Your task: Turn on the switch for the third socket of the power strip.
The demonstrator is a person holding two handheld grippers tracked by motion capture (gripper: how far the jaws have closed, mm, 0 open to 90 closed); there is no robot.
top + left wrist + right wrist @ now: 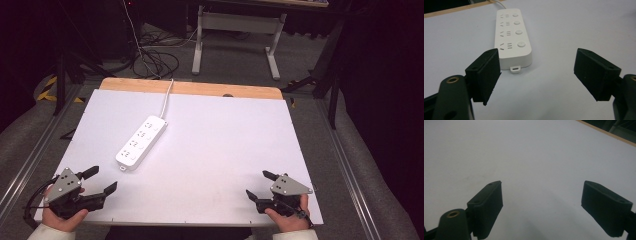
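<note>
High view, power strip [140,141] beyond left tongs [103,180], untouched

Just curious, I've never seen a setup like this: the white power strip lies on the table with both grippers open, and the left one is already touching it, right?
Not quite. The left gripper is not touching the power strip: the high view shows bare table between them. Its jaws stand open, as do those of the right gripper, and the strip does lie on the table.

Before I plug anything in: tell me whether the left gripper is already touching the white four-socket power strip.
No. The left gripper stands open short of the white four-socket power strip, bare table between them.
</note>
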